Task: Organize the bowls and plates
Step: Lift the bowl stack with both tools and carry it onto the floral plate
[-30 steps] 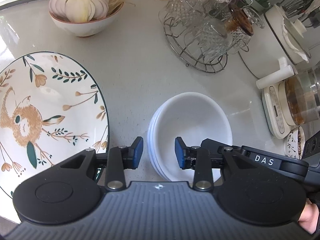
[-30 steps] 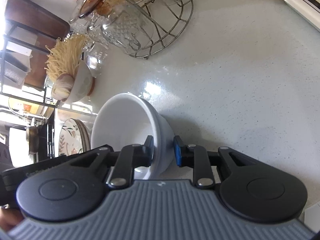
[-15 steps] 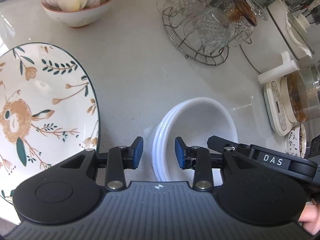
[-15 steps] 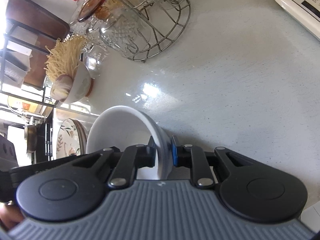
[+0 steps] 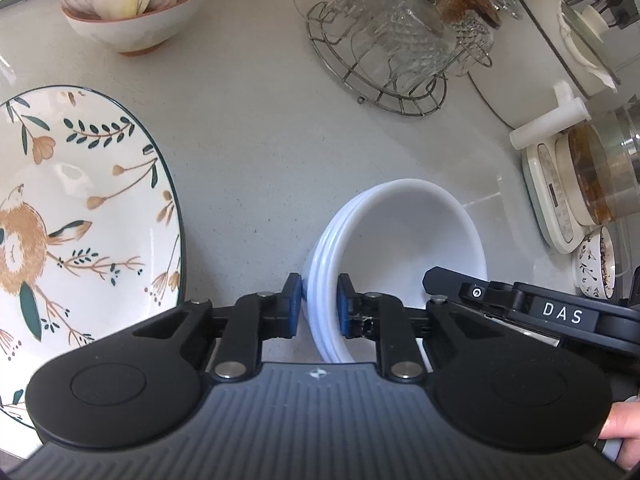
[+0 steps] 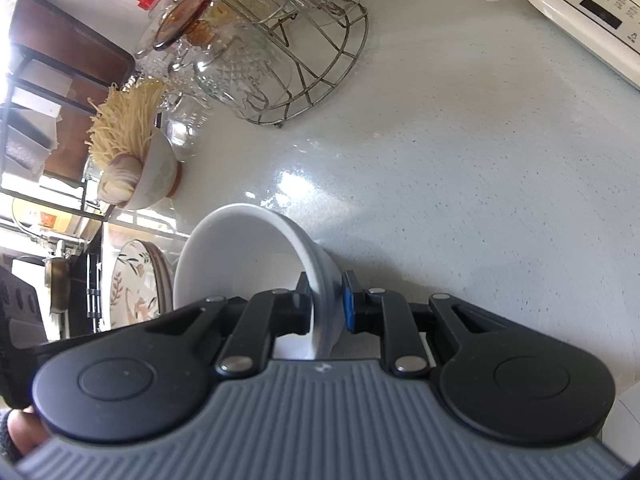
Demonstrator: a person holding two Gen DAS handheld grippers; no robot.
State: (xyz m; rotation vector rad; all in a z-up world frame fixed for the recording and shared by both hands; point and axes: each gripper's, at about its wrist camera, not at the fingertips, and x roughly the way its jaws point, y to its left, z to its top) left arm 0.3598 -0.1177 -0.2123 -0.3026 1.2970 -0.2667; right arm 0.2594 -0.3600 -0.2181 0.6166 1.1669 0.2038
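Observation:
A stack of white bowls [image 5: 404,236] sits tilted on the pale counter. My left gripper [image 5: 319,307] straddles its near left rim; the jaws are closing and the blue pads press on the rim. From the right, a finger [image 5: 440,278] of my right gripper reaches inside the opposite rim. In the right wrist view the right gripper [image 6: 327,300] is shut on the white bowl wall [image 6: 240,264]. A large flowered plate with a bird [image 5: 80,220] lies to the left, apart from the bowls, and shows as a stack of plates [image 6: 132,284] beyond the bowls.
A bowl of garlic and dry noodles [image 5: 132,20] stands at the back left. A wire rack of glasses [image 5: 392,52] is at the back centre. A cream kettle base with a glass pot [image 5: 580,184] and a small patterned bowl [image 5: 596,268] stand at the right. A person's hand [image 5: 620,432] holds the gripper.
The left jaws have closed from well apart onto the bowls' rim. The right pads have tightened on the opposite rim. The stack now leans more steeply.

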